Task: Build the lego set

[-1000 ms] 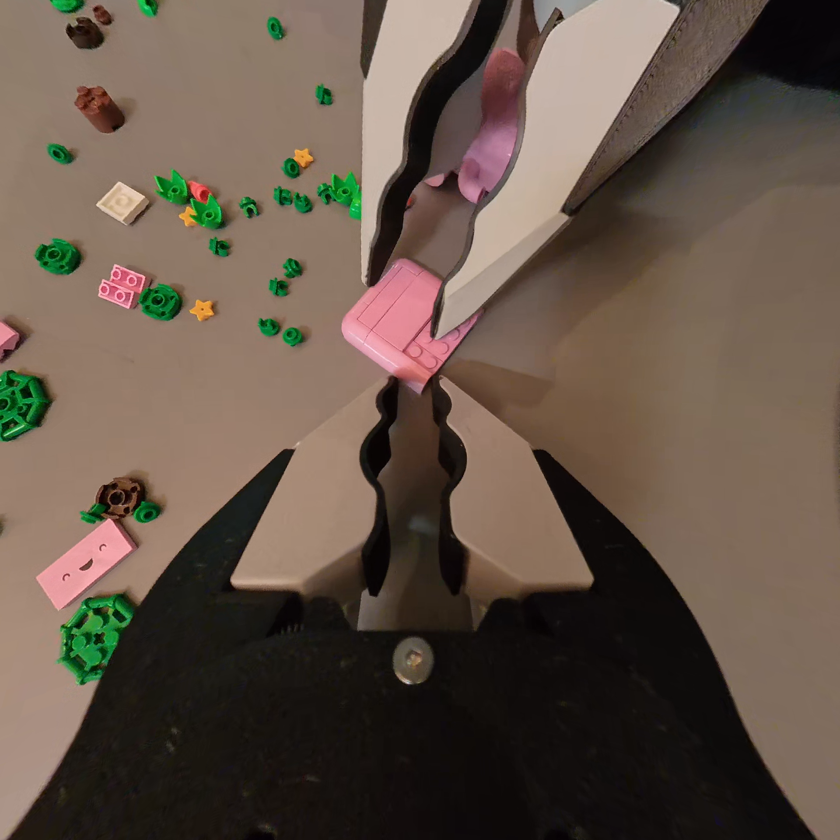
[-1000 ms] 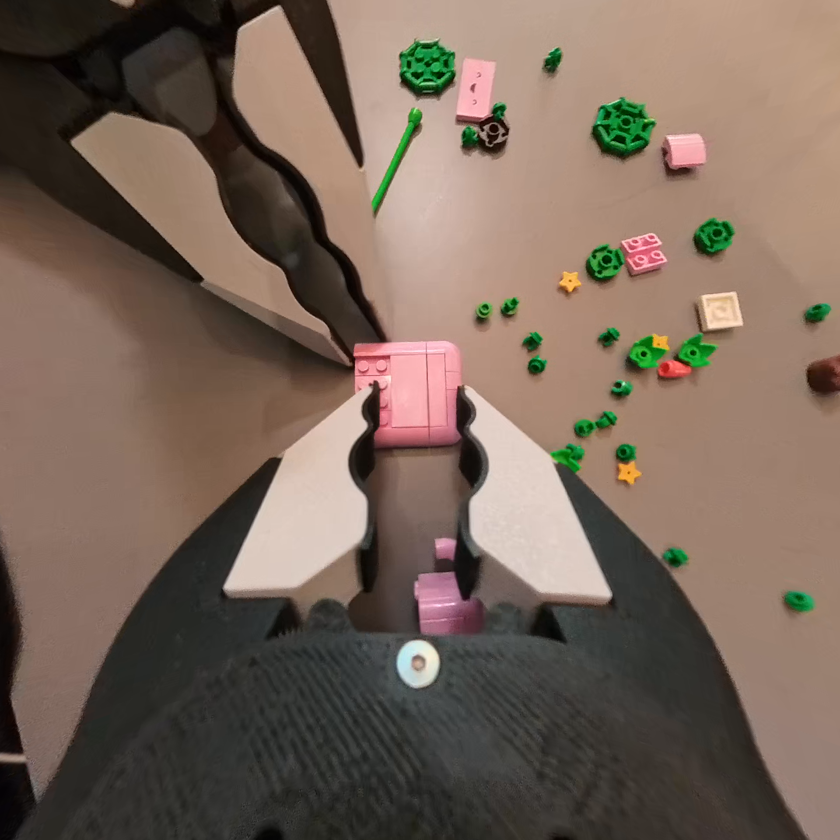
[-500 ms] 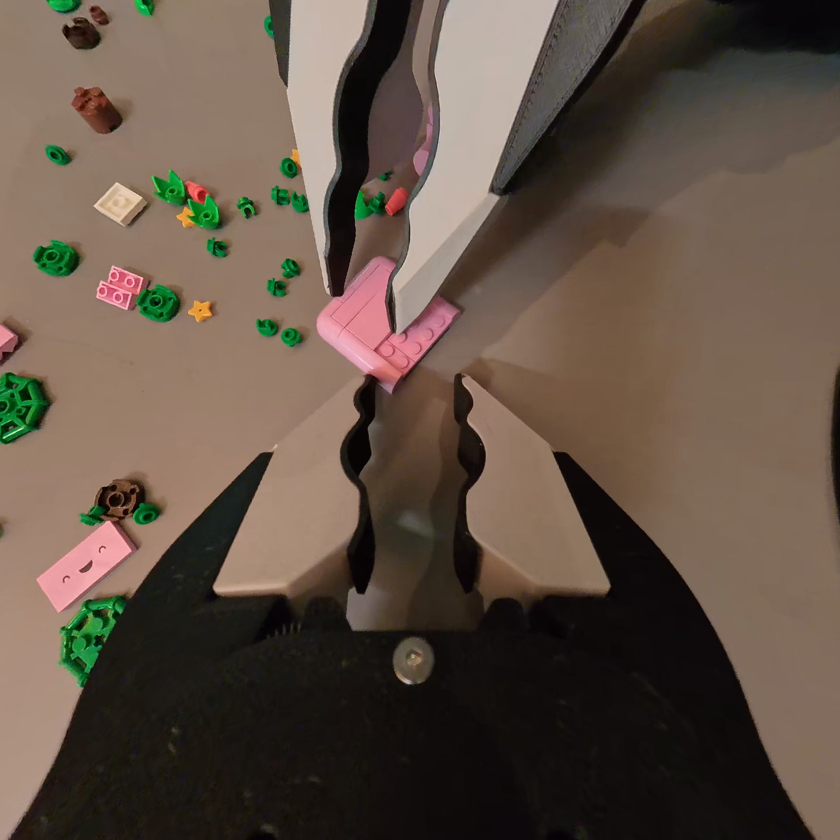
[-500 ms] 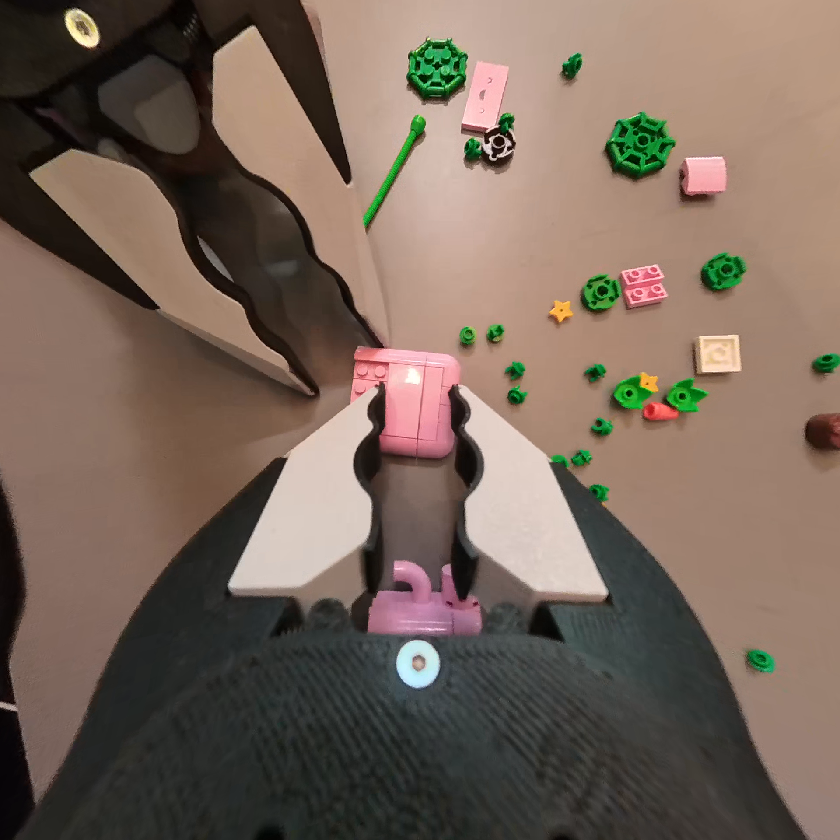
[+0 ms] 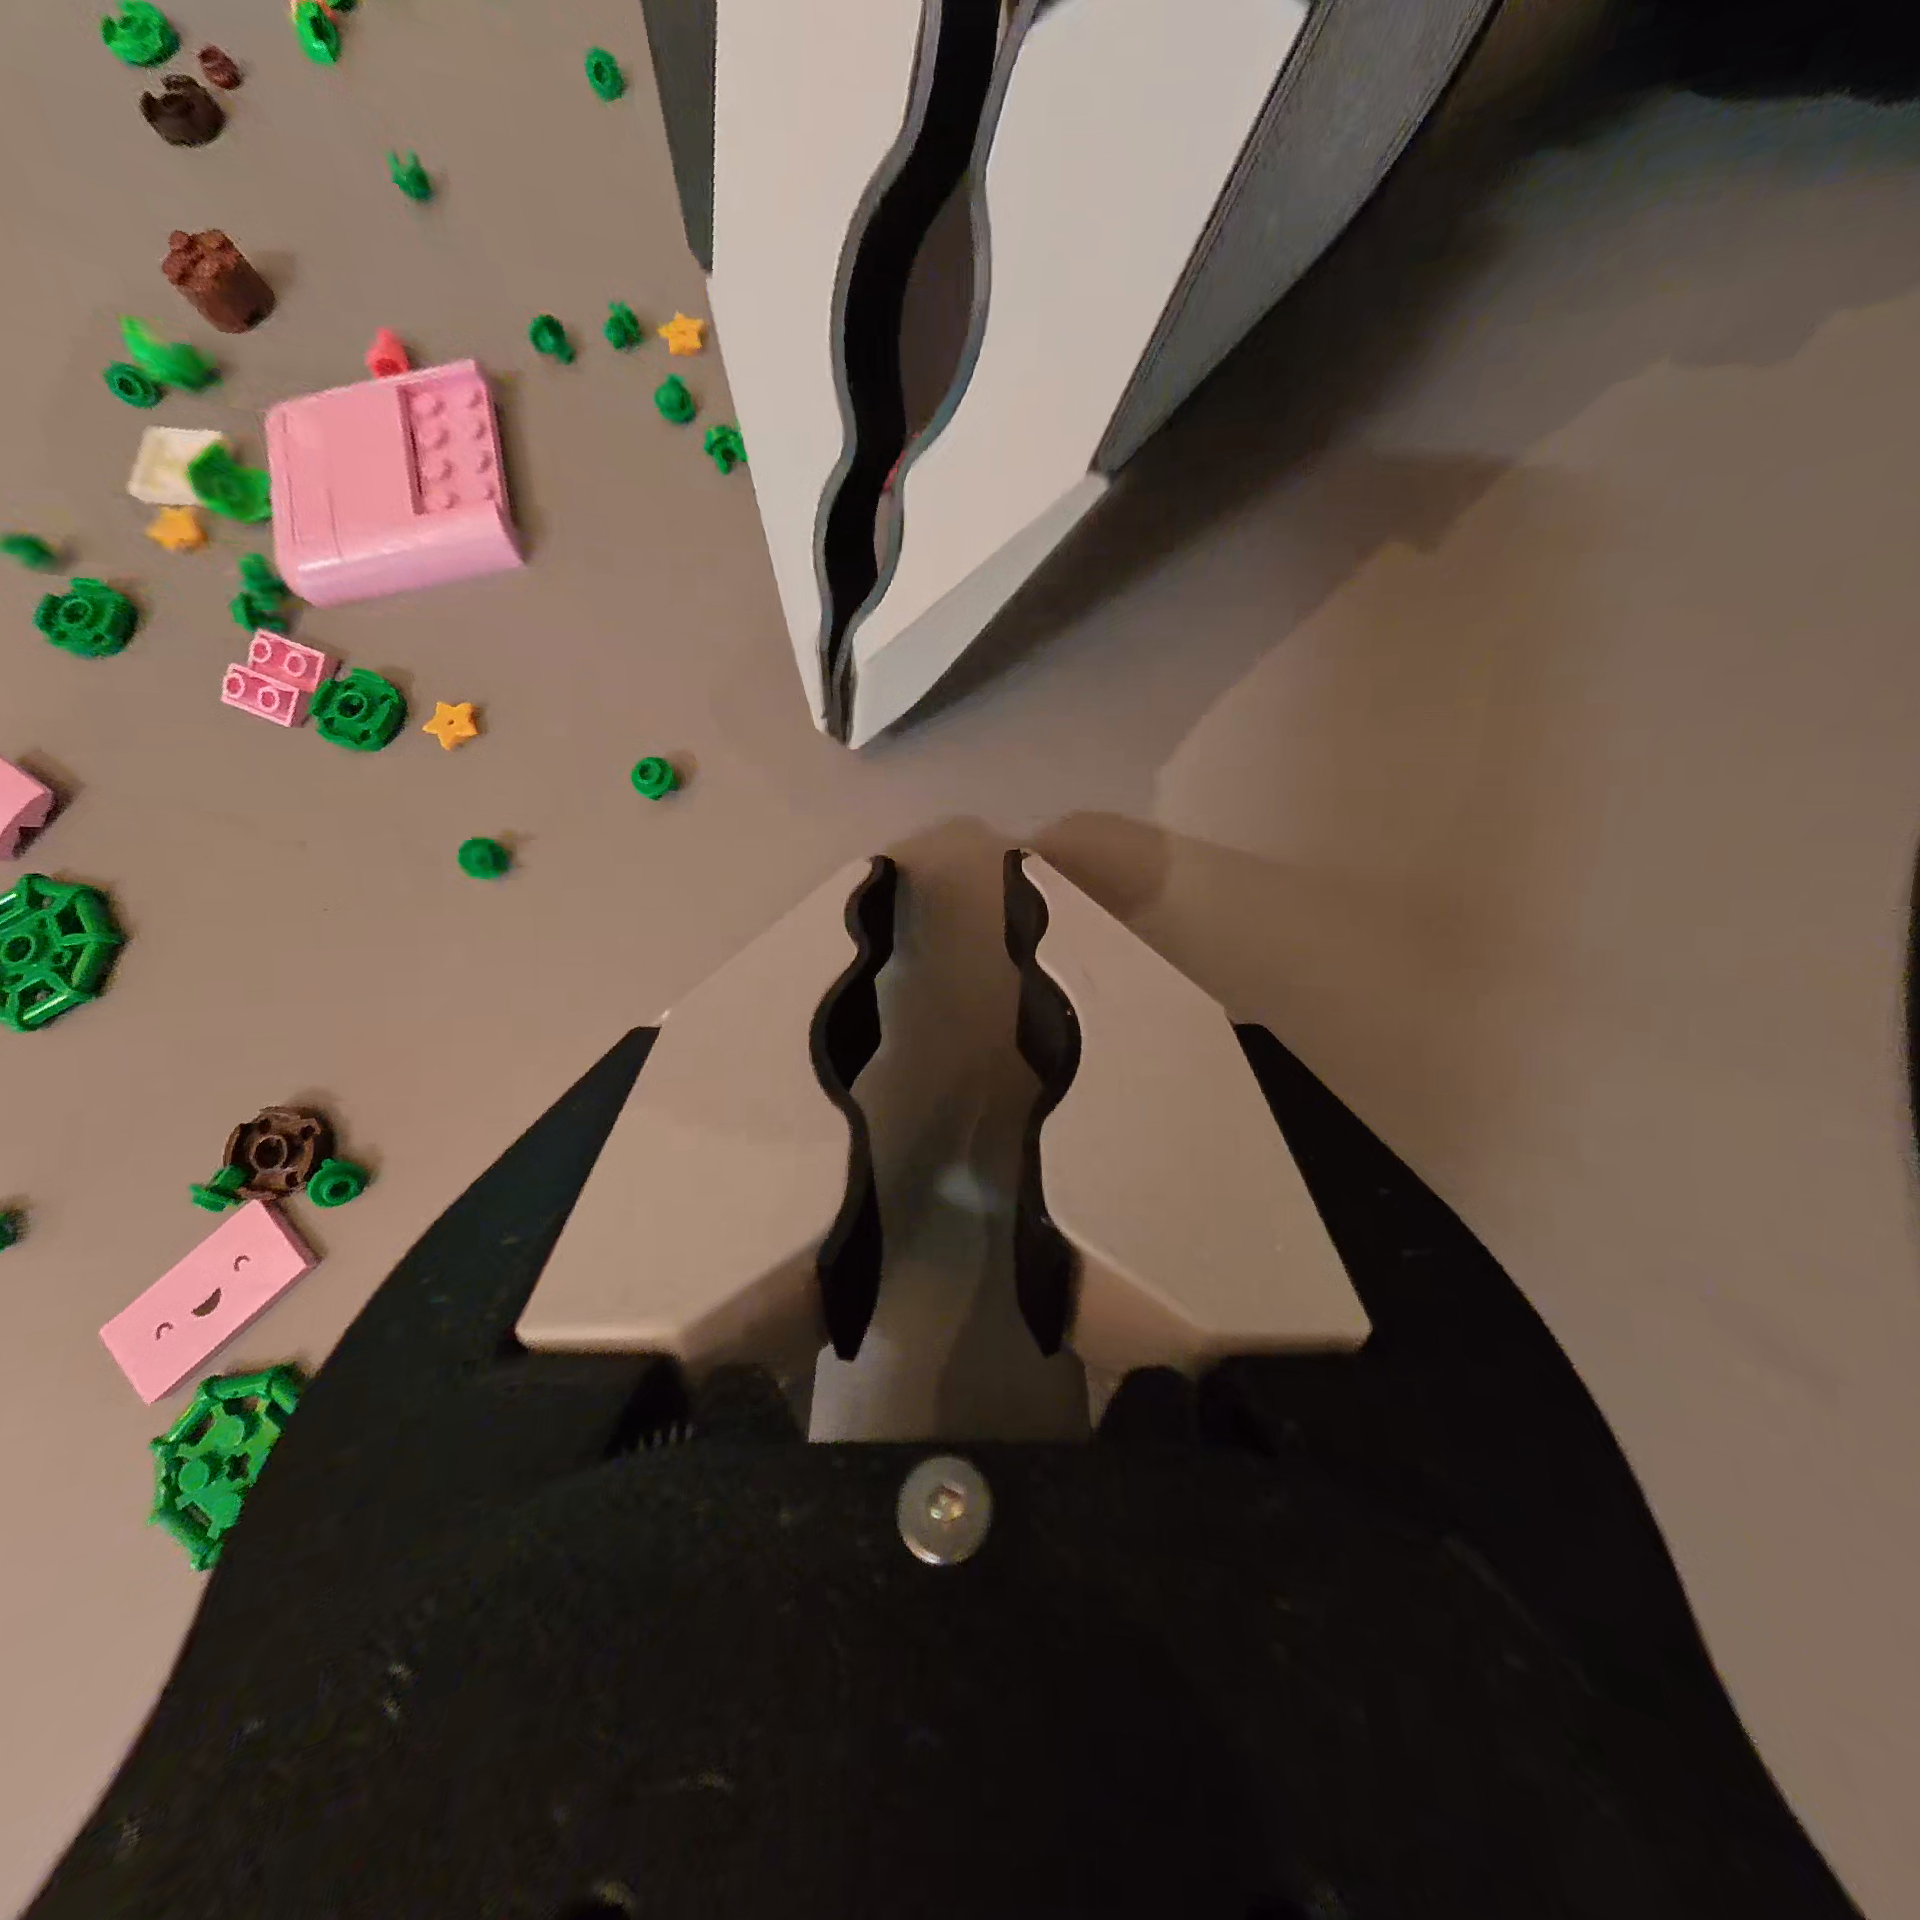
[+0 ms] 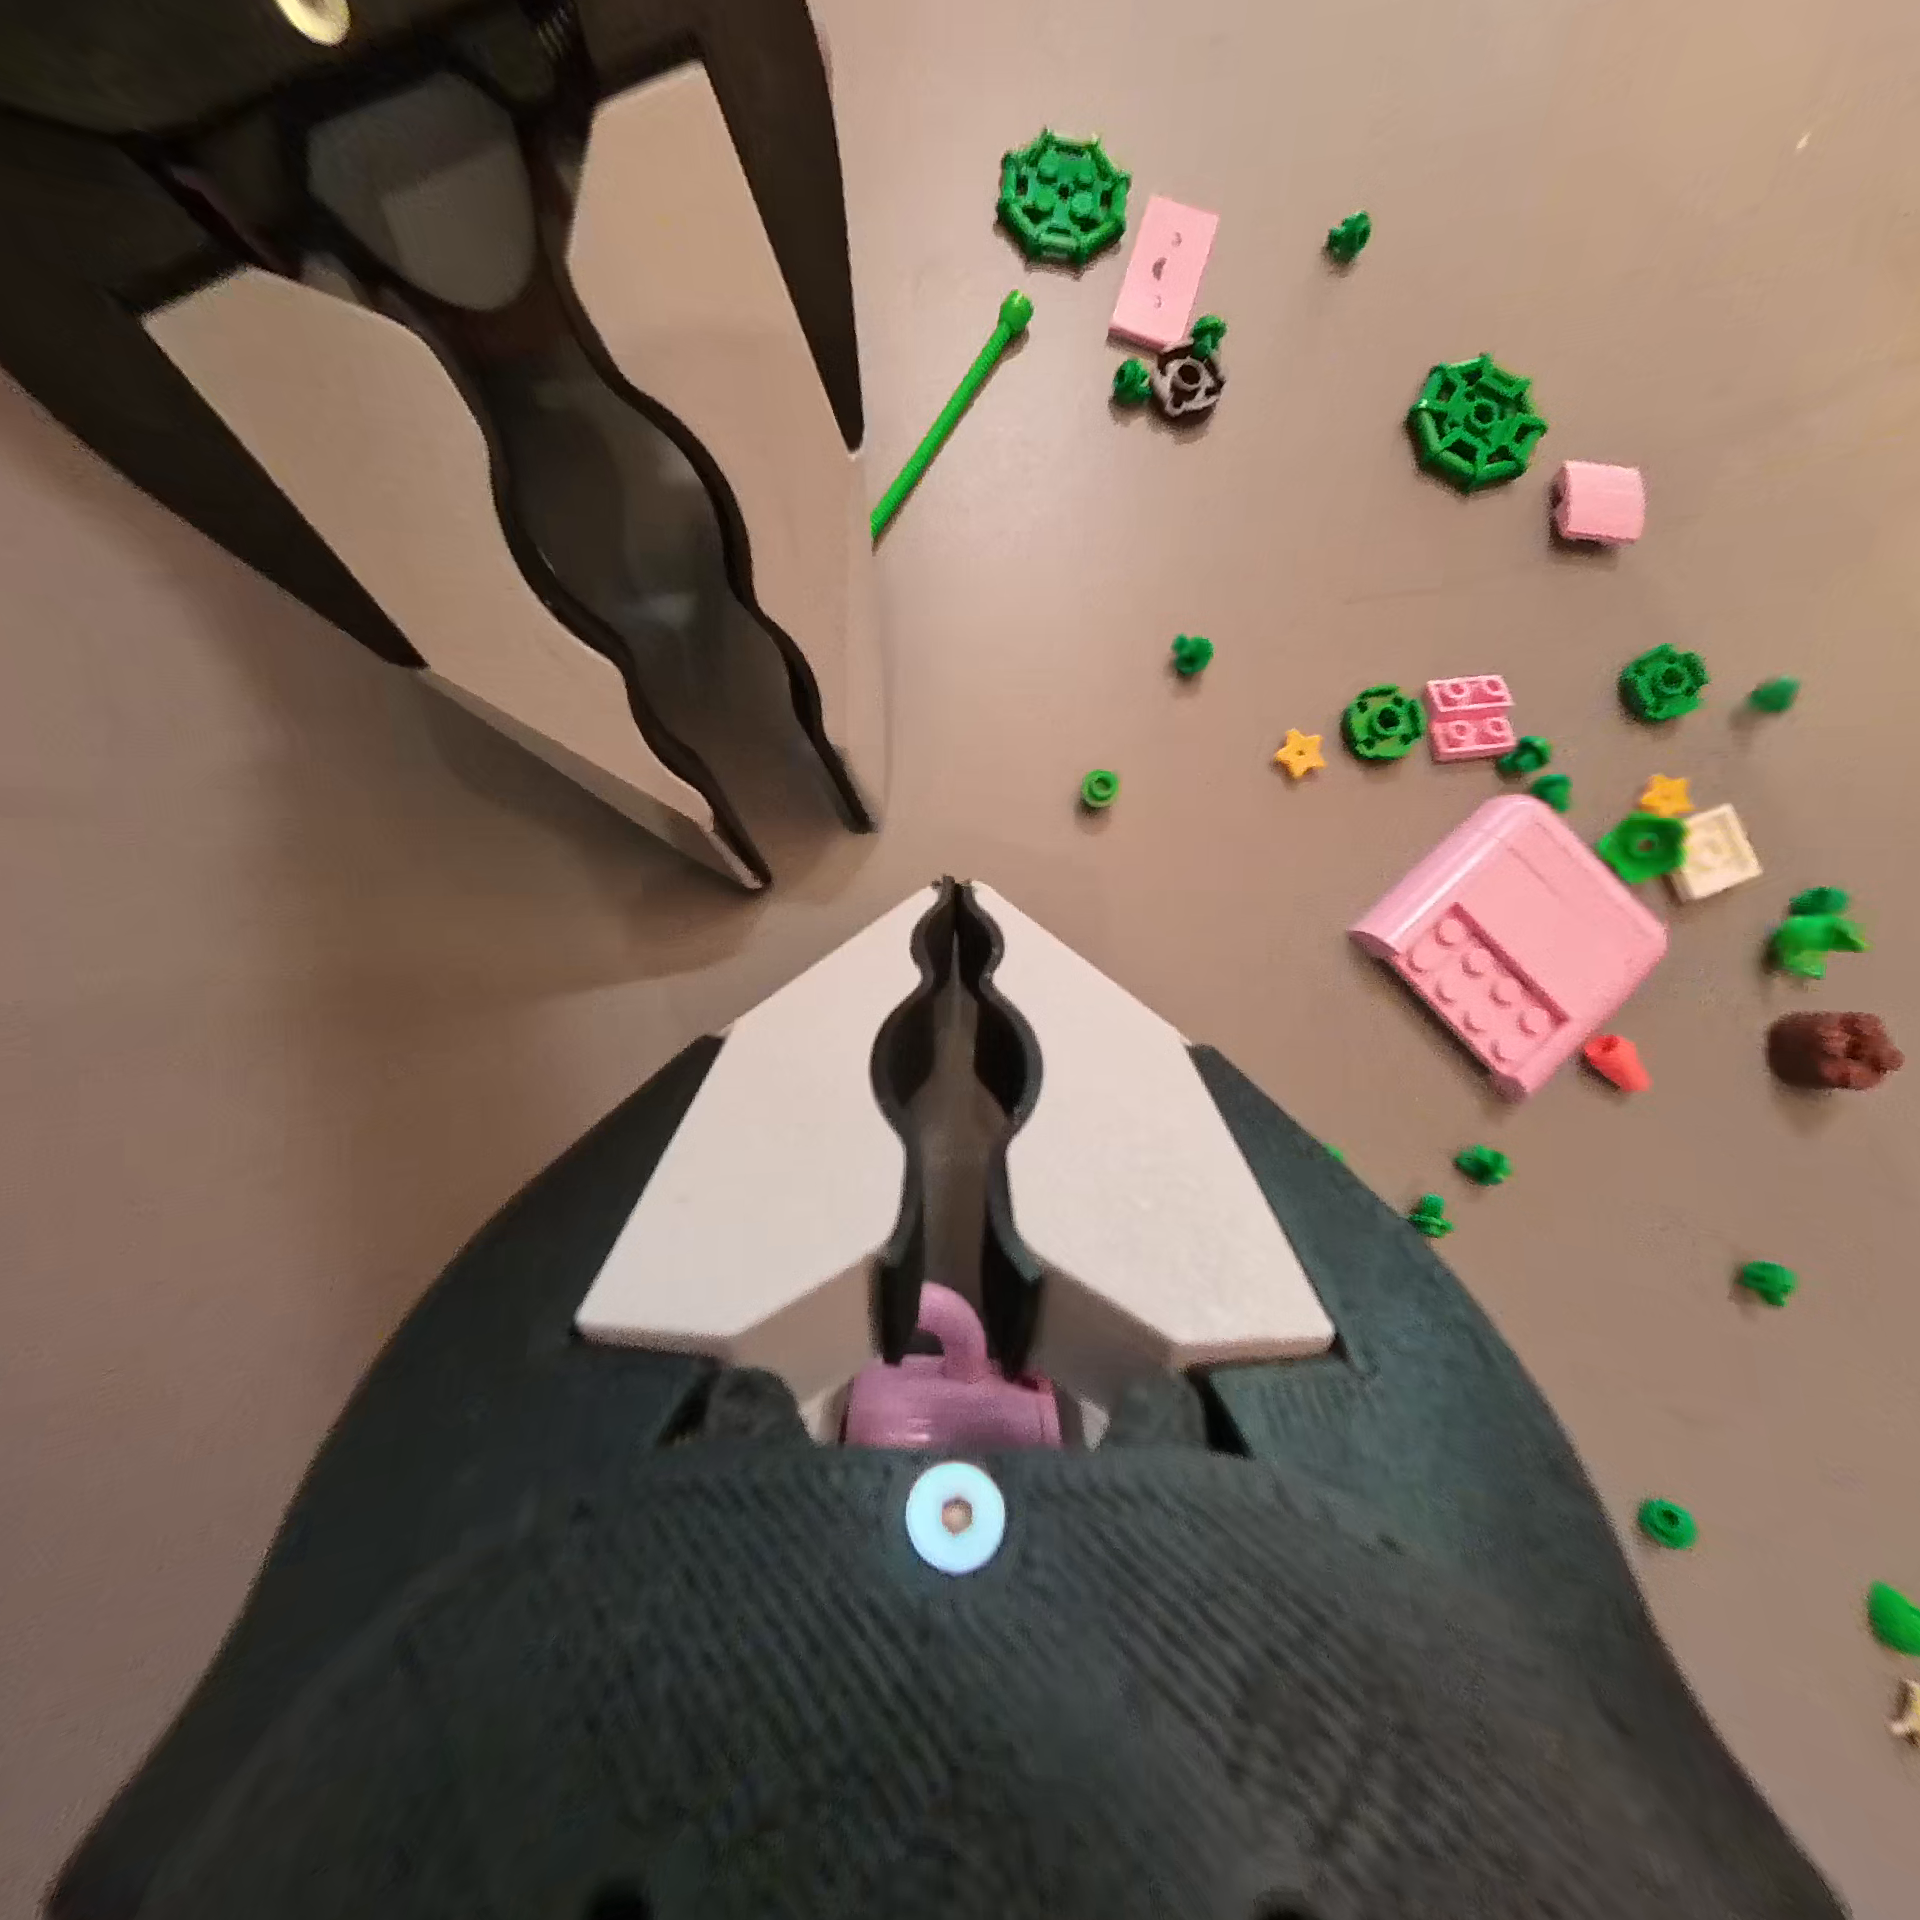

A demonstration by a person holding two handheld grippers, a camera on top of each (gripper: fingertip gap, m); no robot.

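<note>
left gripper [image 5: 945,857] fingers slightly apart, empty | right gripper [image 6: 951,885] pinched closed, empty | pink block [image 6: 1507,935] loose mid-tabletop among scattered bits | regrip squarely across flat sides

Opposed close wrist views, shared tabletop [image 5: 1455,831]

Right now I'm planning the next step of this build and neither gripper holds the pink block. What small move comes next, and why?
Probably open the right gripper: its fingertips are shut with nothing between them, and the pink block lies apart on the table among loose green pieces. The left gripper is already open and empty.
</note>
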